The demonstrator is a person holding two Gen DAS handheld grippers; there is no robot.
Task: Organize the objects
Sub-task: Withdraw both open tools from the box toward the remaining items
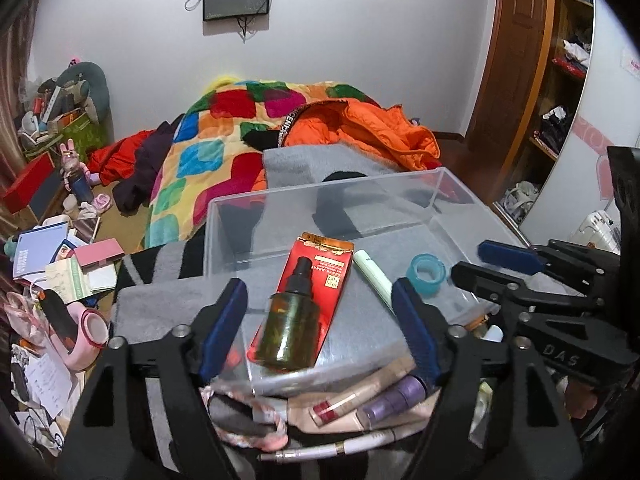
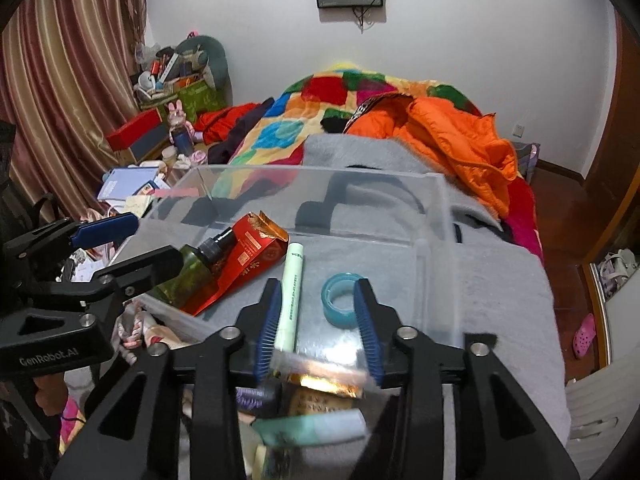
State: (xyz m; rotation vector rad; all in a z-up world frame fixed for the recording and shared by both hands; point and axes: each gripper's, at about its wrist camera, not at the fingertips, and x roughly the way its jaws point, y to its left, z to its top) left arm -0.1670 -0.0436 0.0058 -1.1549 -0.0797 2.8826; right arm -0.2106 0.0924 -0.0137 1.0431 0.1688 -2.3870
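A clear plastic box [image 1: 320, 216] [image 2: 432, 220] sits on a grey blanket on the bed. In it lie a green pump bottle [image 1: 292, 328] [image 2: 192, 264] on a red carton [image 1: 324, 264] [image 2: 256, 248], a pale green tube [image 1: 374, 276] [image 2: 292, 300] and a teal tape roll [image 1: 426, 274] [image 2: 340, 300]. My left gripper [image 1: 320, 324] is open, its fingers either side of the bottle. My right gripper [image 2: 318, 328] [image 1: 496, 264] is open near the box's front edge, with the tape roll just beyond its fingertips.
Loose cosmetics [image 1: 384, 400] and a pen [image 1: 340, 450] lie in front of the box. An orange jacket [image 1: 360, 128] and patchwork quilt [image 1: 224, 128] lie behind. A cluttered floor with boxes and papers [image 1: 60, 256] is left; a wooden wardrobe [image 1: 536, 80] is right.
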